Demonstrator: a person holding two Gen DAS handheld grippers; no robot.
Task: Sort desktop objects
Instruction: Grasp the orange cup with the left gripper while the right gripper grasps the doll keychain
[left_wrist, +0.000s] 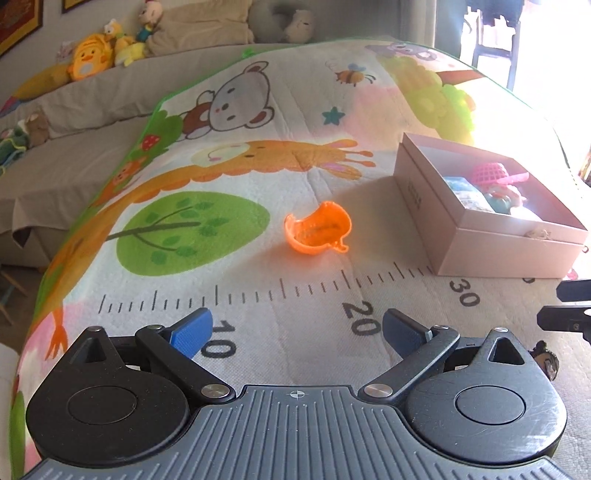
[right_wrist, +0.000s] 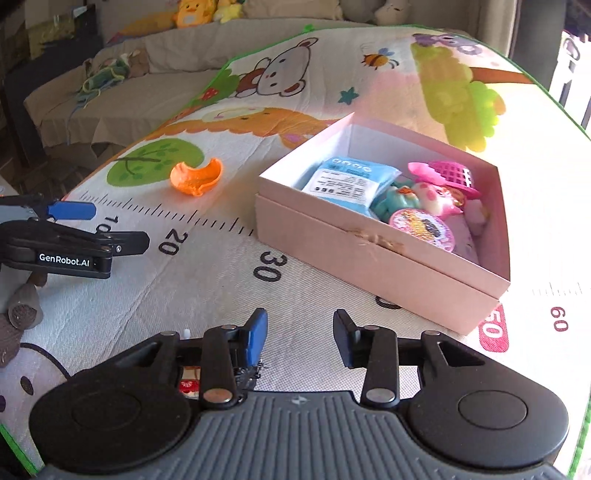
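Open mat ahead, orange shell unblocked, pink box crowds right.

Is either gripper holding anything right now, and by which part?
Nothing is held. The left gripper and right gripper are both open and empty; the orange toy lies untouched on the mat.

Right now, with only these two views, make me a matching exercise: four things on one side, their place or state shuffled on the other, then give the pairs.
Things:
1. orange toy piece
2. blue packet
3. pink box
4. left gripper

Place or state:
A. lid off, several toys inside
B. lying in the box, at its left end in the right wrist view
C. empty, fingers spread apart
D. alone on the printed mat, left of the box

Pairs: 1-D, 2-B, 3-A, 4-C
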